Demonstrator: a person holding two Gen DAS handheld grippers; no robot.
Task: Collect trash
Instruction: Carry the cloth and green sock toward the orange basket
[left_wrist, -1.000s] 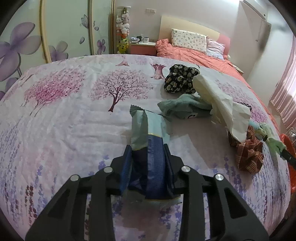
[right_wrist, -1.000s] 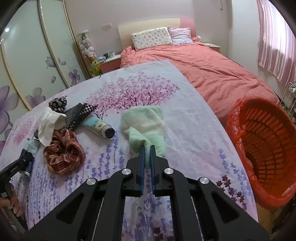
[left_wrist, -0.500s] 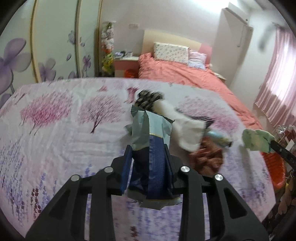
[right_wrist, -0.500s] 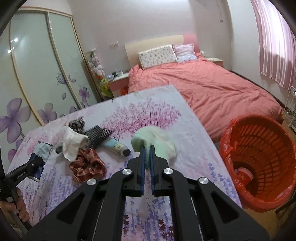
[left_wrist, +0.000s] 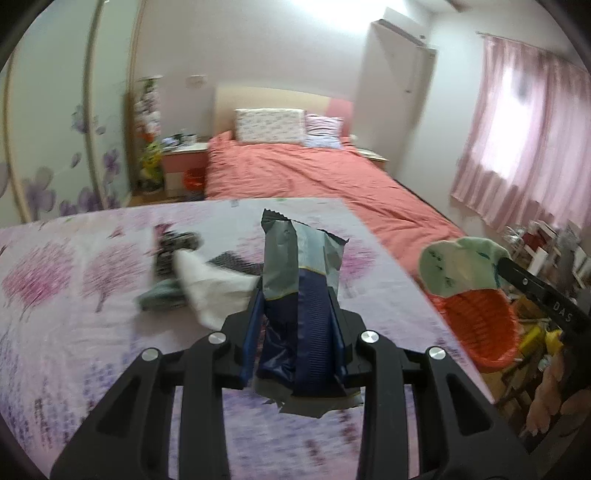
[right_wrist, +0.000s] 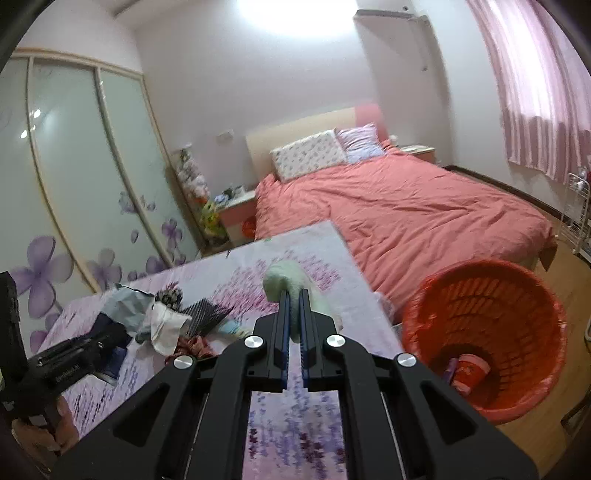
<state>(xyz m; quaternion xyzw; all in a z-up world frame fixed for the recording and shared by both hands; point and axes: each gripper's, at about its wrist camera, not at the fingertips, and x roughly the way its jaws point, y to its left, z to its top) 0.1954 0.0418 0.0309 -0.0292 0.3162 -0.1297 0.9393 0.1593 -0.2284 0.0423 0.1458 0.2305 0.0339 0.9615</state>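
A big table with a purple flower cloth (right_wrist: 332, 258) fills the near part of the room, and a bed with a pink-red cover (right_wrist: 406, 206) stands behind it. Past the table's right edge, down on the floor, sits a wide orange basket (right_wrist: 546, 306) with its mouth facing up. A little trash lies at its bottom already.

On the cloth there is a small heap: a white crumpled paper (left_wrist: 210, 284), a dark spotted thing and a greenish cloth beside it.

The right gripper (right_wrist: 293, 321) is squeezed tight on a soft pale green cloth (right_wrist: 284, 280), which bulges out past the finger ends and hangs in the air above the table's right side. The basket lies to the right of it and lower. This is the nearer hand to the basket, I think, so it likely has to swing right and let go first.

The left gripper (left_wrist: 295, 328) is clamped around a blue and grey snack bag (left_wrist: 295, 266). The bag stands up long and tall between the fingers, top end pointing away. From here the basket (left_wrist: 476, 325) is off to the right, with the green cloth (left_wrist: 458, 269) right above its rim.
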